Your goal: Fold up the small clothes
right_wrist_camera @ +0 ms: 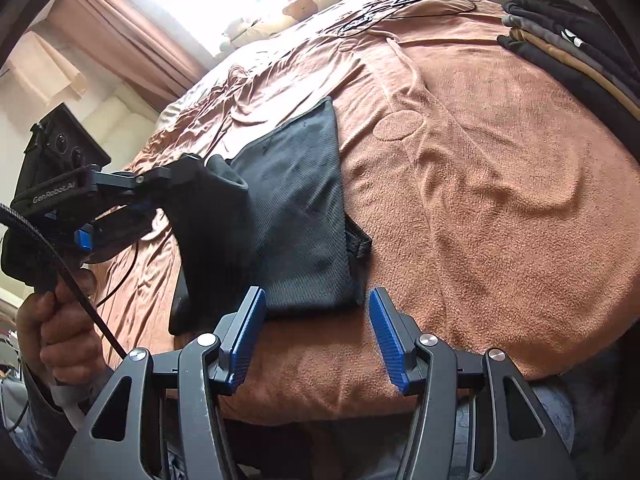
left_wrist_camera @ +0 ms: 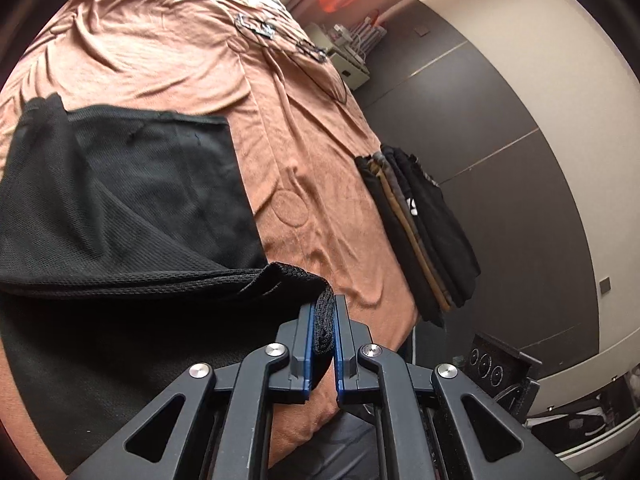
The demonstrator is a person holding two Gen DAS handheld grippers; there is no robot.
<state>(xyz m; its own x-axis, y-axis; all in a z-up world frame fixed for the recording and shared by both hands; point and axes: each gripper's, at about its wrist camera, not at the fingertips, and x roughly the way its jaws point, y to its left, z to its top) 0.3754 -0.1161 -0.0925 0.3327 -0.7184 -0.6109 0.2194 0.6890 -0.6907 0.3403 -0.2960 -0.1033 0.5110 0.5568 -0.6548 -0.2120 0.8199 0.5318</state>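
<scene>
Left gripper (left_wrist_camera: 323,326) pinches the hem of black mesh shorts (left_wrist_camera: 132,196) lifted off the brown bedspread (right_wrist_camera: 480,200), right gripper (right_wrist_camera: 318,334) gaping idle; the thin bite risks slipping mid-fold

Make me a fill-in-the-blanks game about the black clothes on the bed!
1. The left gripper is shut on the black ____.
2. The right gripper is ____ and holds nothing.
3. The black garment lies on a ____ blanket.
4. The stack of folded clothes sits at the bed's ____.

Missing words: garment; open; brown; edge
</scene>
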